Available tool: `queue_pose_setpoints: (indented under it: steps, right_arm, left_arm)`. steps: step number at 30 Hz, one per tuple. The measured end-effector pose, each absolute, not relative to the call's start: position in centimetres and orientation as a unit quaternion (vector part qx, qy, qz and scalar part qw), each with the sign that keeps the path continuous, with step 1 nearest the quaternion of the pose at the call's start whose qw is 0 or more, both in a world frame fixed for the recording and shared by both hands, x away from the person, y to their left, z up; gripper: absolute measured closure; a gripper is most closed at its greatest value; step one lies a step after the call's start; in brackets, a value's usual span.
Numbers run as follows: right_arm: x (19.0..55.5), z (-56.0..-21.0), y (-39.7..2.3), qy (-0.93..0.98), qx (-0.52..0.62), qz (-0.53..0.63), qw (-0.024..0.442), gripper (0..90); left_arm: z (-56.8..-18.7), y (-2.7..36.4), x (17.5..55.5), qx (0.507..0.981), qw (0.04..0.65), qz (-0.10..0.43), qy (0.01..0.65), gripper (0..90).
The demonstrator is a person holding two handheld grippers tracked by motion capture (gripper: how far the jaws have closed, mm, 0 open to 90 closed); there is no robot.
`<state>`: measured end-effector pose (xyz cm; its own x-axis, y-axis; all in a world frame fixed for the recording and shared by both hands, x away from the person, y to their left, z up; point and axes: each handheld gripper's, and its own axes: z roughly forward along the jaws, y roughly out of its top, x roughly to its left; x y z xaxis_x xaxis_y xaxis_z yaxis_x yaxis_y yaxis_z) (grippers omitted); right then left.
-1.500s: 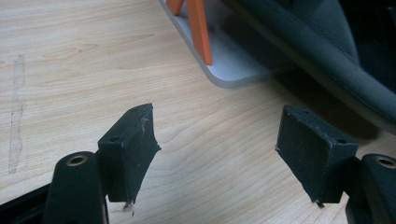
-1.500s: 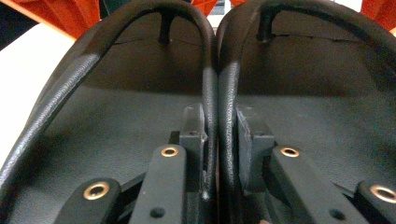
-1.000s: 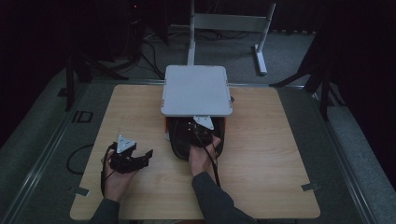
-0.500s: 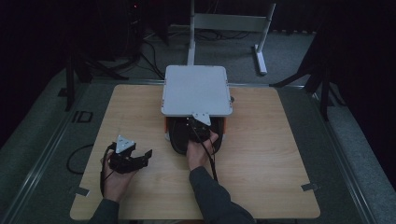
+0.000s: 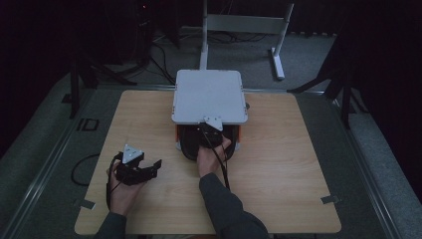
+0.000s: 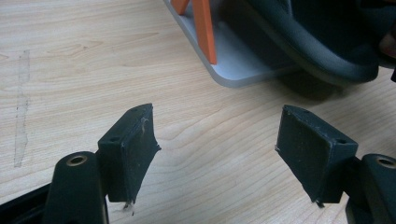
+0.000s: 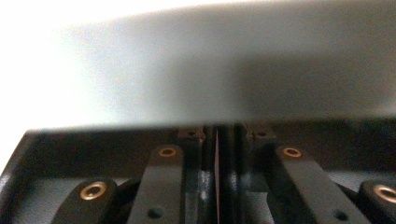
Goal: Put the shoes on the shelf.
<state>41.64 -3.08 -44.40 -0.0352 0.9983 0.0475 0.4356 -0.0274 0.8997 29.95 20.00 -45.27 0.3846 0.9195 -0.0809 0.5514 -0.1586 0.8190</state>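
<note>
A flat grey lid-like platform point(image 5: 209, 94) stands on orange legs point(image 6: 205, 28) over a grey base point(image 6: 233, 65) at the middle back of the wooden table point(image 5: 288, 164). Under it sits a dark rounded thing point(image 5: 188, 144), seen also in the left gripper view point(image 6: 317, 42). My right gripper point(image 5: 211, 130) reaches onto that dark thing beneath the platform's front edge. Its jaws point(image 7: 218, 133) stand together with only a thin line between the pads; the grey underside hangs blurred just above. My left gripper point(image 5: 156, 167) rests in the hand at the front left, open point(image 6: 217, 135) over bare wood.
A white metal stand point(image 5: 239, 25) and cables lie on the dark floor behind the table. A cable loop point(image 5: 82, 169) hangs off the table's left edge. Tape strips mark the front corners point(image 5: 331, 199). Bare wood stretches to the right of the platform.
My right hand has edged slightly farther toward the platform. The left hand and its gripper have stayed put.
</note>
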Motion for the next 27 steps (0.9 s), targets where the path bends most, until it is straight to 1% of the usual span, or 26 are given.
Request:
queue_pose_setpoints:
  steps: [27]
  right_arm:
    - [43.4, -43.7, -2.6, 0.584, 0.606, 0.4, 0.363, 73.1]
  left_arm:
    - [-45.1, 20.4, 29.8, 0.722, 0.409, 0.228, 0.51, 27.9]
